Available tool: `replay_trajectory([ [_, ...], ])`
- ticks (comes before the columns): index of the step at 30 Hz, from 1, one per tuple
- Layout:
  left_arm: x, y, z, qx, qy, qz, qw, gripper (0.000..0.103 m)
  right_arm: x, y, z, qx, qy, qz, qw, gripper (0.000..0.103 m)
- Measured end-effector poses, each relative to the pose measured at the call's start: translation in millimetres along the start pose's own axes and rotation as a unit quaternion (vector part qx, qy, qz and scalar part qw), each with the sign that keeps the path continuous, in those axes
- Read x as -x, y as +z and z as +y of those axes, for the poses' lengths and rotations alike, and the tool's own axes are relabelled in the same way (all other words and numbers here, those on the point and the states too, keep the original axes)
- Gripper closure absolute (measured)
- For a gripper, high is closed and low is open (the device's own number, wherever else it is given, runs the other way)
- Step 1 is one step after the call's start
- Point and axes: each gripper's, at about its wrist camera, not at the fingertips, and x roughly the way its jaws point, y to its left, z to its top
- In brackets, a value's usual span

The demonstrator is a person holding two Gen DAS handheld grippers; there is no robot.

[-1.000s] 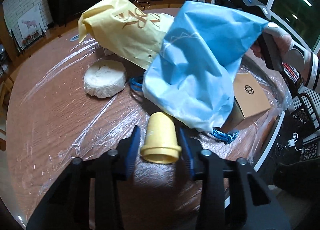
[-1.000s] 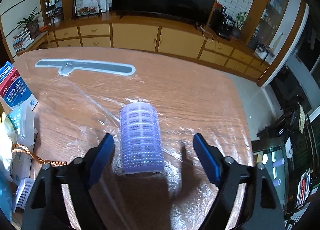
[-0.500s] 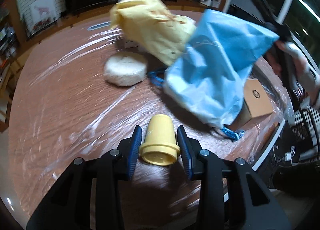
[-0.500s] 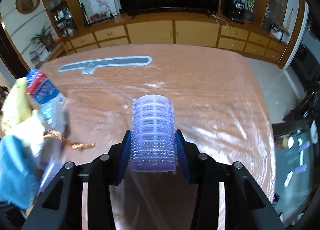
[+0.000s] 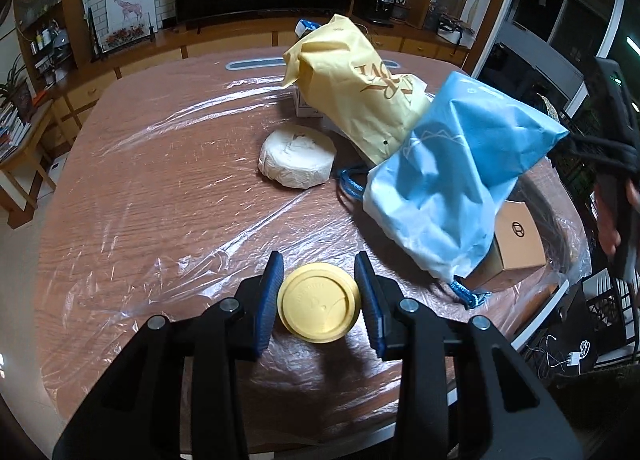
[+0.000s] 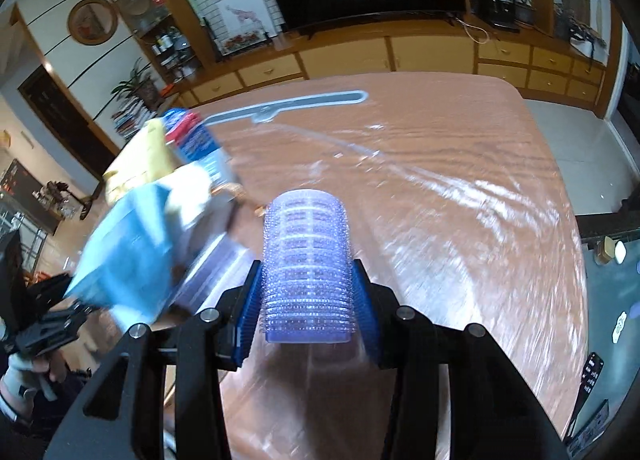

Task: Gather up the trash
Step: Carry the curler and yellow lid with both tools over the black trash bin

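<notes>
1. Far left of the left wrist view: wooden table (image 5: 120, 220) under wrinkled clear plastic film (image 5: 192, 164), bare of objects on this side.
2. Bottom centre: left gripper (image 5: 319, 297) clamped on a yellow cup (image 5: 319, 302), blue pads pressing both sides, round flat end turned toward the camera, held above the film.
3. Behind it, mid-table: white round disc-shaped object (image 5: 298, 158) lying flat on the film.
4. Further right: yellow paper bag (image 5: 352, 88) with gold lettering, leaning over small white boxes, upper end toward the table's far edge.
5. Right of that: blue bag (image 5: 460, 176) slumped against the yellow one, blue cord handles (image 5: 350, 184) trailing at its foot.
6. Under the blue bag's right edge: brown cardboard box (image 5: 520, 240) with a round logo, resting near the table's right rim.
7. Far right edge: dark body of the other tool and part of a hand, blurred.
8. In the right wrist view, left side: same bags, motion-blurred, beside a blue-and-red carton (image 6: 192, 140).
9. Centre: right gripper (image 6: 307, 302) pinching a purple hair roller (image 6: 307, 264), pads tight on its bristled sides, long axis pointing away, lifted over the table.
10. Right: open film-covered tabletop, streaked by blur.
</notes>
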Motion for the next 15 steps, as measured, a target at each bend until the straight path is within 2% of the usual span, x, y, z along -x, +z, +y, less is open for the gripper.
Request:
replay_trajectory([
  [6,10.6,-3.7,-4.0,-0.004,-0.009,-0.011,0.9999,0.064,31.0,-29.3,37.1,0.040,-0.005,-0.010,0.999,0.061],
  [15,47.3,-28.7,-9.1,-0.032,-0.042,-0.026,0.9983,0.064,54.6,-79.2,102.7,0.079,0.018,0.002,0.997,0.061],
])
